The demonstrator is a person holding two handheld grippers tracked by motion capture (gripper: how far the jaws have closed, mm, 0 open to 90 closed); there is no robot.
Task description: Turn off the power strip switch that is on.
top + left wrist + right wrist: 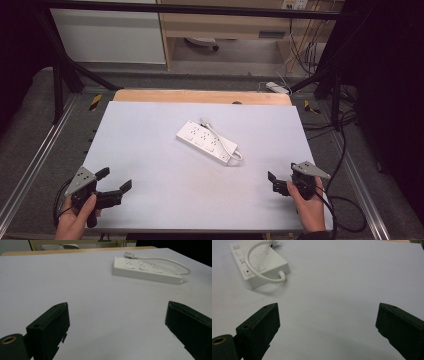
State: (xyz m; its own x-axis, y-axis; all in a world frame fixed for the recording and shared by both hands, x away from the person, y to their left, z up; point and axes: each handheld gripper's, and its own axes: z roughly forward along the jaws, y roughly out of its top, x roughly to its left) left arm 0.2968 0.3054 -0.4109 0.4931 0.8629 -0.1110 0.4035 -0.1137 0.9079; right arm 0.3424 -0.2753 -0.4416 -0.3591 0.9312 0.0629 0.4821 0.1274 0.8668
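A white power strip (206, 141) lies at an angle in the middle of the white table (165, 185), its short white cord (235, 150) looped along one side with the plug (205, 121) at the far end. Near the front left corner a hand holds my left gripper (114, 179) open, nothing between its jaws. In the left gripper view the power strip (147, 271) lies ahead to the right of my left gripper (117, 322). My right gripper (282, 174) stands open and empty near the front right corner. In the right gripper view the power strip (259, 262) is at upper left of my right gripper (328, 322).
A wooden strip (200, 96) borders the table's far edge. Black frame bars (60, 75) stand at the back corners. Dark cables (345, 200) trail on the floor at the right, and a white adapter (276, 87) lies beyond the far edge.
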